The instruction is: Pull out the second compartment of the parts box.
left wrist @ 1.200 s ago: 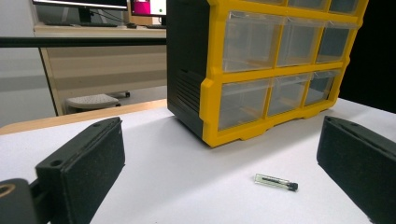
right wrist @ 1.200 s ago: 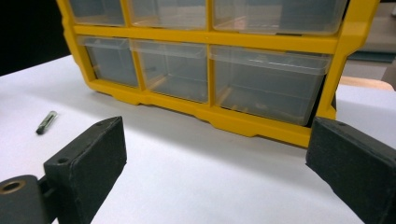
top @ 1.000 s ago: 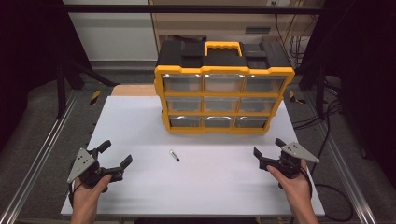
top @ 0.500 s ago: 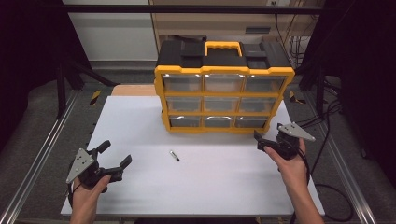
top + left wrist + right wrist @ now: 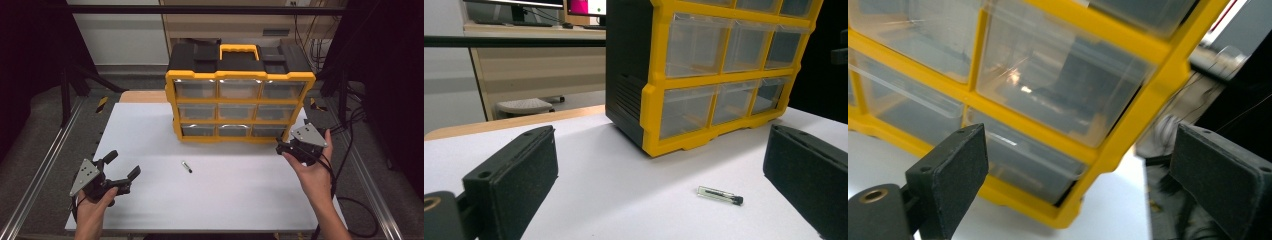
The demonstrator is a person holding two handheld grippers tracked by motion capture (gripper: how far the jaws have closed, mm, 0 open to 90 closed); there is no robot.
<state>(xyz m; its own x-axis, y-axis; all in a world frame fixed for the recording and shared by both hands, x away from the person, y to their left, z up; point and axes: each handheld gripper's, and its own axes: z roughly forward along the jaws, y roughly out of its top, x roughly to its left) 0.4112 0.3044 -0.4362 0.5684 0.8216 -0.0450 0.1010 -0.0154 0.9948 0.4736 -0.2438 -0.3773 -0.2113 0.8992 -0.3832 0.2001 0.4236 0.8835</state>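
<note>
A yellow and black drawer cabinet (image 5: 239, 95) with clear drawers stands at the back of the white table (image 5: 225, 195). A small clear tube with a black cap (image 5: 186, 166) lies on the table in front of it, also seen in the left gripper view (image 5: 720, 195). My left gripper (image 5: 122, 167) rests open near the front left corner, nothing between its jaws. My right gripper (image 5: 285, 145) is open and lifted, close to the cabinet's lower right corner. In the right gripper view its jaws frame the right column of drawers (image 5: 1058, 90).
Metal rails (image 5: 40, 170) run along both sides of the table. Cables (image 5: 350, 200) trail off the right side. A wooden board (image 5: 142, 96) sits behind the table's left part. Bare table surface lies between the two grippers.
My right gripper has moved up and forward from the front right of the table to the cabinet's lower right corner. The left gripper and the tube have stayed put.
</note>
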